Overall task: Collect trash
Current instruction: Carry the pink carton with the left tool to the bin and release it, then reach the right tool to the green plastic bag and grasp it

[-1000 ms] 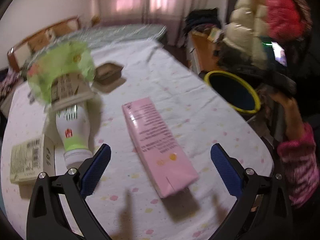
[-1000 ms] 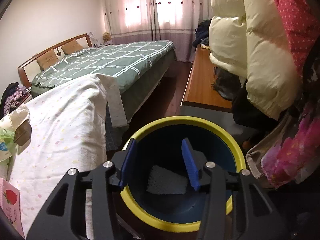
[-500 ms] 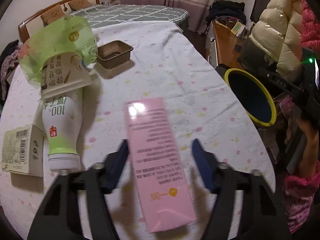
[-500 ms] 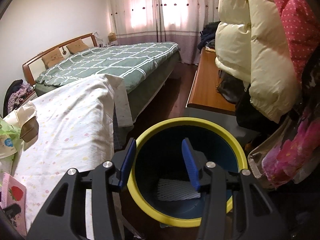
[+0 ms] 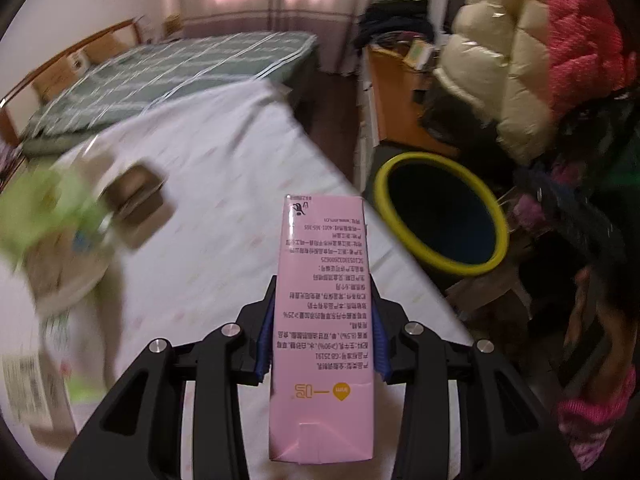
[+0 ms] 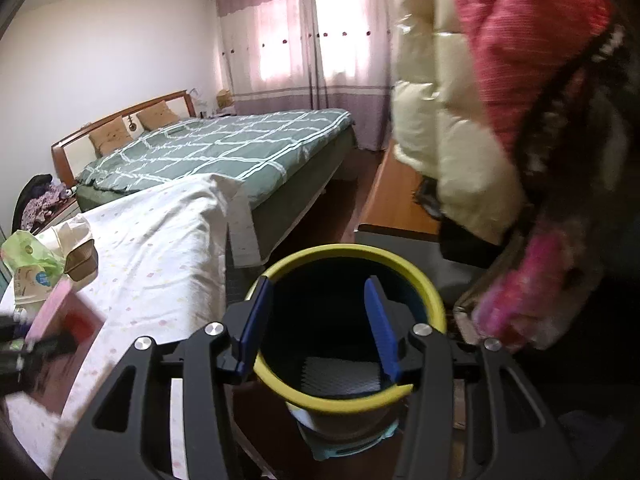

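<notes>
Since a second ago we've closed the left tongs (image 5: 322, 344) on the pink carton (image 5: 324, 320), which lay flat on the table (image 5: 224, 216); it's now clamped between both blue pads, off the cloth, far end toward the yellow-rimmed bin (image 5: 440, 216). Right tongs (image 6: 318, 326) hang over that bin (image 6: 424, 284), jaws apart, nothing between them. White mesh scrap (image 6: 340, 376) sits at the bin bottom. Brown tray (image 5: 134, 188), green bag (image 5: 60, 208) and bottle are blurred on the table's left.
</notes>
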Tool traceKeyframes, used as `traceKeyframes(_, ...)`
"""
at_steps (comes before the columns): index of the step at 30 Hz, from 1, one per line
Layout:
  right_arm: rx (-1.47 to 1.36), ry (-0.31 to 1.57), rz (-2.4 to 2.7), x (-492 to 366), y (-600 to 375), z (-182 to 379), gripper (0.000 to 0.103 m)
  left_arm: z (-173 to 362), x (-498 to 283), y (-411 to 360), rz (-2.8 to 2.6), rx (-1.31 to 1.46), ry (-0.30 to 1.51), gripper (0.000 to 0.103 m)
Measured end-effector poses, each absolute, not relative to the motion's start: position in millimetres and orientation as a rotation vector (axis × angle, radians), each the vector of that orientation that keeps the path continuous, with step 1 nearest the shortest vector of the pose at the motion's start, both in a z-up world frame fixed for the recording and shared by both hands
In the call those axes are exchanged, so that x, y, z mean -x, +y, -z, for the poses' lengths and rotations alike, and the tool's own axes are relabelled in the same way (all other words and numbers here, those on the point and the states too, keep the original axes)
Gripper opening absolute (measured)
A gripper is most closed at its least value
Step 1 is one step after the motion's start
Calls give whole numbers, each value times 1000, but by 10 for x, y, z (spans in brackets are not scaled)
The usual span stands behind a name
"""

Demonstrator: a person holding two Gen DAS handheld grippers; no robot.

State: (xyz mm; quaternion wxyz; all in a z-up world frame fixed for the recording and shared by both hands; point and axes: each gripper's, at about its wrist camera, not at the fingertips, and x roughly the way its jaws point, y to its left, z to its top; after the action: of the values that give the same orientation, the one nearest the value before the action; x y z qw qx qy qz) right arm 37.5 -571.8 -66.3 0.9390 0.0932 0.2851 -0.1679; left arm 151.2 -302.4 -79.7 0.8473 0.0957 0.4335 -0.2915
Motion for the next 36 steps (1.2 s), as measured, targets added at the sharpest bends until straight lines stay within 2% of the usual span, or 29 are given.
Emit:
traceKeyframes(7, -229, 579, 383, -82, -5963, 708, 49, 624, -1704, -3965, 779, -240, 900, 39)
traceKeyframes(17, -267, 614, 411, 4, -6173, 918, 50, 872, -2012, -4970, 841, -260, 885, 40)
traceKeyframes(18, -271, 617, 412, -2, -6184, 935, 50, 885, -2041, -5009, 833, -262, 872, 50)
traceKeyframes(19, -277, 621, 412, -10, -6195, 951, 51, 885, -2075, -5029, 819, -264, 856, 82)
traceKeyframes(20, -282, 625, 413, -21, -6196, 962, 51, 861, -2103, -5005, 799, -253, 832, 91)
traceKeyframes(27, -270, 637, 362, -155, -5981, 956, 51, 394, -1857, -4194, 738, -188, 689, 94)
traceKeyframes(36, -200, 646, 168, -582, -5123, 832, 51, 150, -1214, -2060, 516, -97, 559, 98)
